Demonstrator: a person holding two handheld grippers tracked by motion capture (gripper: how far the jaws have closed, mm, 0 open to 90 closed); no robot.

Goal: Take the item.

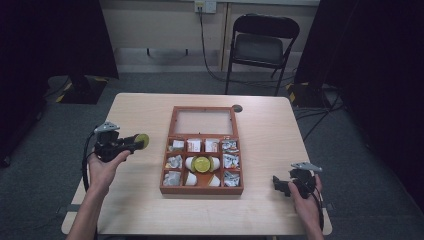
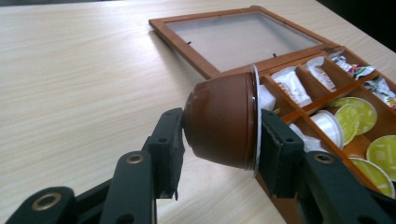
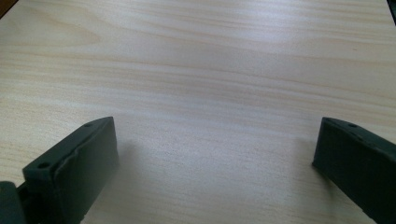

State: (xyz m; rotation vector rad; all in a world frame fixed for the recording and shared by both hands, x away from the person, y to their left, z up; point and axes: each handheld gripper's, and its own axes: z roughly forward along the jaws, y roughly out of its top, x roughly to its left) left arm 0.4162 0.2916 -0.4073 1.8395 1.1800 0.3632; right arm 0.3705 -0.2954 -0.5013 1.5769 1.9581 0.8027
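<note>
Overhead, table (image 1: 150, 107) pale; left gripper (image 2: 219, 135) clamps capsule (image 2: 219, 123), right gripper (image 3: 215, 158) gapes empty.

Left hand (image 1: 105, 167) gripping the left gripper (image 1: 134, 142) left of centre, jaws clamped on a brown capsule (image 2: 224, 122), forearm reaching up from the bottom edge, right hand (image 1: 305, 200) low at the right, right gripper (image 1: 278, 183) jaws spread wide, aimed leftward
</note>
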